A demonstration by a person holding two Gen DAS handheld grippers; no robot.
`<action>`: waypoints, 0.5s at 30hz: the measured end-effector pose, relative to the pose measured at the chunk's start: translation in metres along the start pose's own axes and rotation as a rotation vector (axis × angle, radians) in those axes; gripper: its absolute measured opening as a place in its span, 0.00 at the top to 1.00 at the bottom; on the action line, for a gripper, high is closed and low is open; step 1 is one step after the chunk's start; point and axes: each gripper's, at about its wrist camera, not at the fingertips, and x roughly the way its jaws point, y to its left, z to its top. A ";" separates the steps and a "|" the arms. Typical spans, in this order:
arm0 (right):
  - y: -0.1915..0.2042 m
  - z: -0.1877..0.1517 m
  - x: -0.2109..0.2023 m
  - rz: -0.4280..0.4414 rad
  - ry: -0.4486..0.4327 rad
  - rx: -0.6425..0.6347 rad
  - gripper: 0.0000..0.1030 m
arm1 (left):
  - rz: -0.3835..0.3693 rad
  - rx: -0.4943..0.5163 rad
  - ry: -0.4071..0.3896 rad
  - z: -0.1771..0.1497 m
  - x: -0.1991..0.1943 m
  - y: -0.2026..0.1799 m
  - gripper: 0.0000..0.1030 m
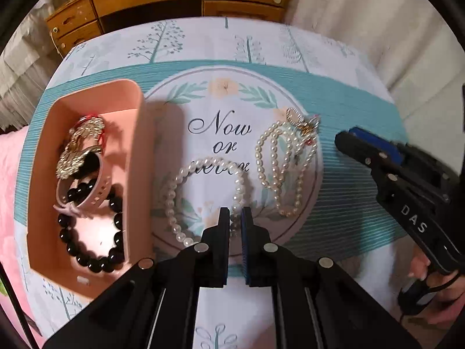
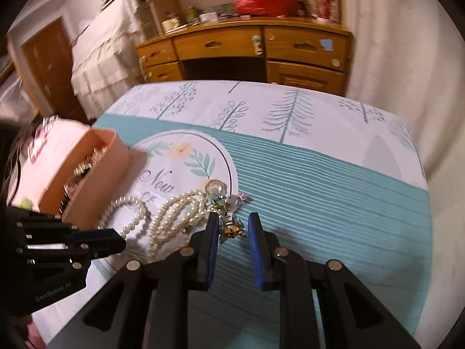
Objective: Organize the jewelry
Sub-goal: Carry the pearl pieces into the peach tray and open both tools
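Observation:
A pink box (image 1: 136,151) on the left holds a gold brooch (image 1: 80,148), a pink band (image 1: 93,192) and a black bead bracelet (image 1: 90,244). A pearl bracelet (image 1: 186,180) lies on the cloth beside the box. My left gripper (image 1: 234,218) is nearly shut over the bracelet's near side, pearls showing between the fingers. A longer pearl strand (image 1: 279,163) with a flower charm (image 1: 305,122) lies to the right. My right gripper (image 2: 232,226) is open, its fingers either side of the charm cluster (image 2: 226,203). The box also shows in the right wrist view (image 2: 96,171).
The patterned tablecloth (image 1: 348,203) covers the table. A wooden dresser (image 2: 247,52) stands beyond the far edge. The right gripper's body (image 1: 407,192) lies at the right of the left wrist view; the left gripper (image 2: 96,238) shows at the left of the right wrist view.

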 end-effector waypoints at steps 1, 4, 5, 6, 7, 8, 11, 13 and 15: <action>0.000 0.000 -0.004 -0.001 -0.001 0.027 0.80 | -0.013 -0.001 -0.009 -0.001 -0.006 0.002 0.95; -0.002 -0.001 -0.014 0.001 0.005 0.138 0.80 | -0.078 0.006 -0.037 -0.005 -0.027 0.007 0.95; -0.004 -0.002 -0.020 0.003 -0.004 0.201 0.80 | -0.106 0.011 -0.044 -0.006 -0.034 0.008 0.95; -0.004 -0.003 -0.024 -0.001 -0.013 0.225 0.80 | -0.124 0.016 -0.052 -0.007 -0.040 0.010 0.95; -0.001 -0.005 -0.030 -0.025 -0.031 0.260 0.80 | -0.144 0.025 -0.060 -0.007 -0.047 0.012 0.95; 0.001 -0.006 -0.034 -0.042 -0.038 0.280 0.80 | -0.167 0.038 -0.071 -0.007 -0.056 0.014 0.95; 0.012 -0.011 -0.048 -0.086 -0.062 0.368 0.80 | -0.236 0.074 -0.090 -0.003 -0.078 0.025 0.95; 0.023 -0.014 -0.058 -0.120 -0.078 0.410 0.80 | -0.300 0.104 -0.101 -0.003 -0.094 0.034 0.95; 0.032 -0.017 -0.066 -0.161 -0.084 0.444 0.80 | -0.330 0.135 -0.109 0.001 -0.108 0.044 0.95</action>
